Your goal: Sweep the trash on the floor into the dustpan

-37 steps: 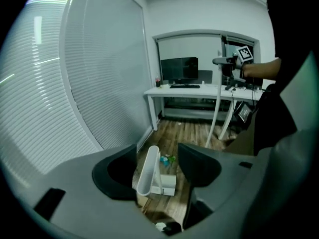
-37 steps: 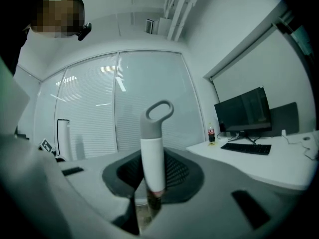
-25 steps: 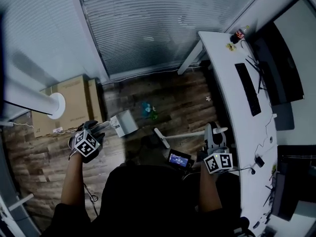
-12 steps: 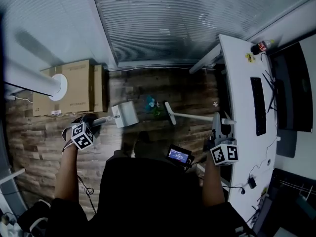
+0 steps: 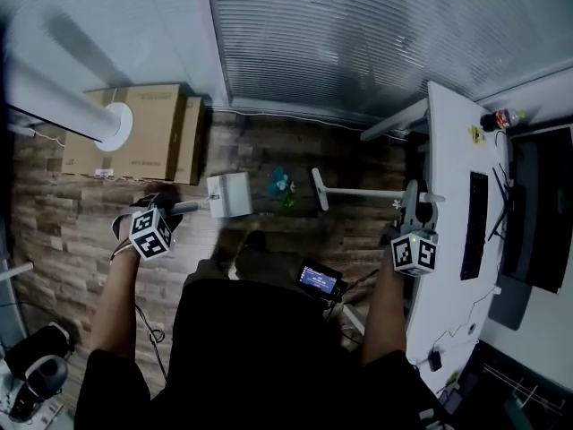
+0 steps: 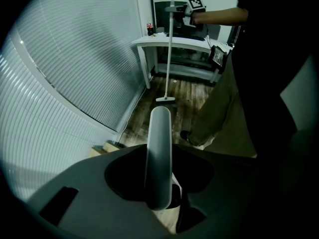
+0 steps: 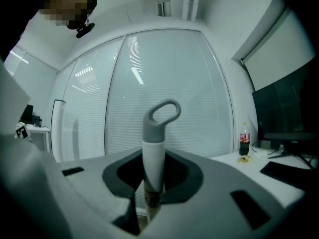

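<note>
L gripper (image 5: 170, 211) jaws just closing onto dustpan handle (image 5: 190, 208); R gripper (image 5: 414, 202) clamps broom handle (image 5: 367, 192). The trash (image 5: 281, 184) sits mid-frame btwn dustpan (image 5: 229, 195) and broom head (image 5: 319, 189). A slack L grip could tip the dustpan, letting trash slide under.

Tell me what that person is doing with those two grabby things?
A person is getting ready to sweep. The left tongs have just been closing on the handle of the white dustpan, which is down at the wooden floor. The right tongs grip a broom near its top, and its head rests on the floor. Some blue-green trash lies between dustpan and broom head, not yet swept in.
</note>
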### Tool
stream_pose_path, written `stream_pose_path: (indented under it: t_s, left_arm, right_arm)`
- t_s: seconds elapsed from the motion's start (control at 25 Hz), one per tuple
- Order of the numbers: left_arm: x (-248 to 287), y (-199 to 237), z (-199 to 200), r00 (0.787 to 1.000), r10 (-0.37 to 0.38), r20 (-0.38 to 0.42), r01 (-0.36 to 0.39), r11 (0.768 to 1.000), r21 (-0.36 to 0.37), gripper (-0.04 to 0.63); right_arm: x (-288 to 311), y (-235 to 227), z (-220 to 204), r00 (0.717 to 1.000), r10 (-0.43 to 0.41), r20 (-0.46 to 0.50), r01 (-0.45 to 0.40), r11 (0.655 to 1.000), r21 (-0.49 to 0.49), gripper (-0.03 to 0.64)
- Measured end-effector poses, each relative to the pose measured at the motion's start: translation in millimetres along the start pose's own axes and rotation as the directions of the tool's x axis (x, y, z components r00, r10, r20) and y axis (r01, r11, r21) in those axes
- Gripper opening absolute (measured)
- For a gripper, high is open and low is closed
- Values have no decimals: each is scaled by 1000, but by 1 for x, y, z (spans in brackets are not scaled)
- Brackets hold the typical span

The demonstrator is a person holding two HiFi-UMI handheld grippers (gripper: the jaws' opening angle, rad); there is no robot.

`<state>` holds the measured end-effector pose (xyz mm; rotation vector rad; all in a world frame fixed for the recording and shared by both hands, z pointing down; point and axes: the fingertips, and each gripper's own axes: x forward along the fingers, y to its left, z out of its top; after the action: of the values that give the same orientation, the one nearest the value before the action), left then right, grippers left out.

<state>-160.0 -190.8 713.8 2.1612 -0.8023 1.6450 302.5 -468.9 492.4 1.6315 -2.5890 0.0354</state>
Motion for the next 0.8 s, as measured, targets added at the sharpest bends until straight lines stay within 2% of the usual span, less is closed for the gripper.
stream_pose_path:
  t_s: [0.28, 0.36, 0.48, 0.68, 0.8]
  left_arm:
    - [-1, -6, 3, 1000, 1, -6, -1, 1000, -10, 117]
    - [0, -7, 2, 1000, 0, -5, 0, 1000, -12, 117]
    - [0, -8, 1, 1000, -6, -7, 6, 1000, -15, 117]
    - [2, -6, 7, 1000, -10, 11, 10, 1000, -18, 116]
    - [5, -7, 12, 999, -24, 22, 25, 999, -32, 115]
  right_arm:
    - [33, 17, -44, 999, -16, 47, 15, 999, 33, 67]
    - [37, 31, -71, 1000, -5, 29, 4, 999, 52, 67]
    - [33, 53, -112, 1000, 10, -7, -9, 991, 131, 72]
    - [37, 95, -120, 995, 96, -19, -88, 967, 237, 86]
    - [41, 110, -121, 995, 97, -34, -83, 957, 279, 101]
